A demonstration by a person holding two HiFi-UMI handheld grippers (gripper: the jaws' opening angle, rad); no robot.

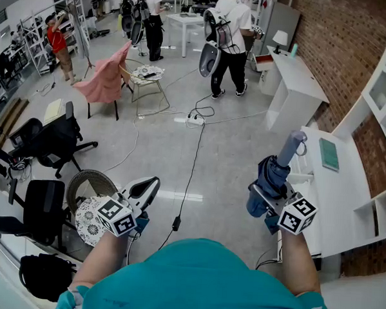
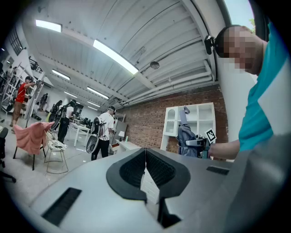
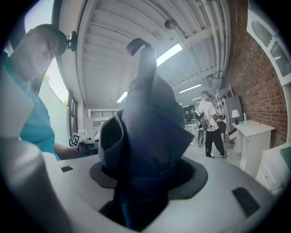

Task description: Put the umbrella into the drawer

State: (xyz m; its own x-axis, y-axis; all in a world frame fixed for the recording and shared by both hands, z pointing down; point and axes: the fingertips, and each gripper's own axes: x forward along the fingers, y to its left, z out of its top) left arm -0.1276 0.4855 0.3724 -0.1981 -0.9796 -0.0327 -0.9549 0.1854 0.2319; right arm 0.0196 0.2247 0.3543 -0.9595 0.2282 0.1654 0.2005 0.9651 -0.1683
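Note:
A folded dark blue umbrella (image 1: 274,174) stands upright in my right gripper (image 1: 266,194), its grey handle (image 1: 292,146) pointing up and away from me. In the right gripper view the umbrella (image 3: 150,123) fills the space between the jaws, and my right gripper (image 3: 146,175) is shut on its bunched fabric. My left gripper (image 1: 144,189) hangs over the floor at the lower left, jaws together and holding nothing. The left gripper view shows its pads (image 2: 154,166) meeting at my left gripper (image 2: 145,153), with the umbrella (image 2: 185,136) further off. No drawer is plainly visible.
A white desk (image 1: 336,197) with a green book (image 1: 329,154) stands right of the umbrella, against a brick wall. A white cabinet (image 1: 293,85) sits further back. Office chairs (image 1: 51,143), a pink-draped chair (image 1: 106,81), a floor cable (image 1: 191,170) and several people fill the rest of the room.

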